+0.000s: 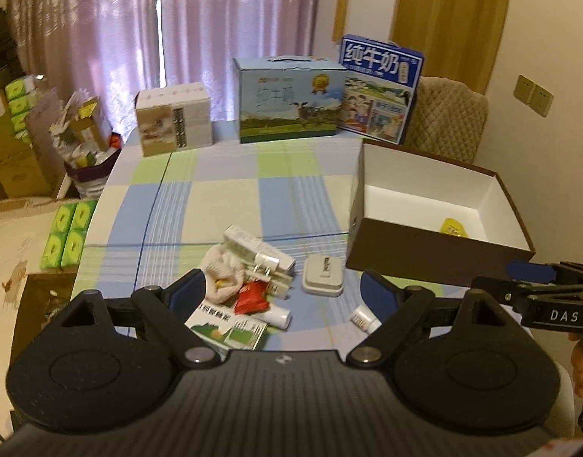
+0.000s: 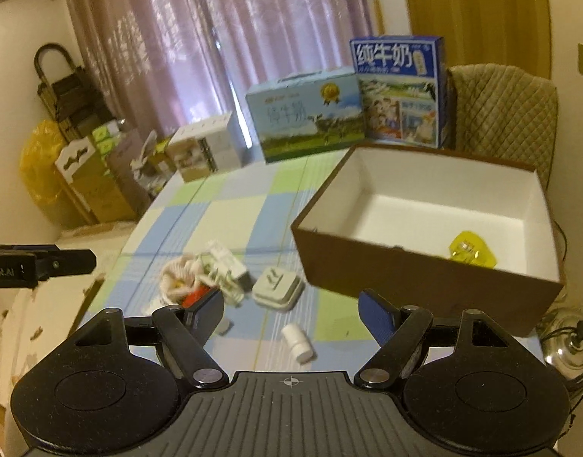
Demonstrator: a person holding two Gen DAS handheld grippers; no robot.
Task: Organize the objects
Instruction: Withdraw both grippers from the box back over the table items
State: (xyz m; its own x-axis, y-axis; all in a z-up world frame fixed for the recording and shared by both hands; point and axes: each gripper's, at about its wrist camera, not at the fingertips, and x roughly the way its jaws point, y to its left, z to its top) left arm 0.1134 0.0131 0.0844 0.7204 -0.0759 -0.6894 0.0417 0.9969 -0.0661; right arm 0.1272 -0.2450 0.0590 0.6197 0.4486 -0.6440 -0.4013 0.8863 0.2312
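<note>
Both claws are hovering above the near edge of the checked surface (image 1: 223,198), pointing forward over it. The left claw (image 1: 284,293) is hanging over the pile of small things, and the right claw (image 2: 291,310) is sitting just to its right, facing the brown box (image 2: 405,278); part of a hand (image 1: 582,369) is showing behind the right one in the left wrist view.

The middle of the surface is lying bare, with milk cartons (image 1: 291,103) lined along its far edge. The box is standing at the right side, near the surface's right edge, open at the top, with a yellow item (image 2: 472,253) lying alone on its white floor.

Both claws are gaping wide, holding nothing and touching nothing. Beneath the left one are lying a white sock (image 1: 225,270), a red packet (image 1: 251,297), white plug adapters (image 1: 268,262), a green-and-white carton (image 1: 226,325) and a grey case (image 1: 322,276). A small white tube (image 2: 298,342) is lying apart, between the right claw's fingers in view.
</note>
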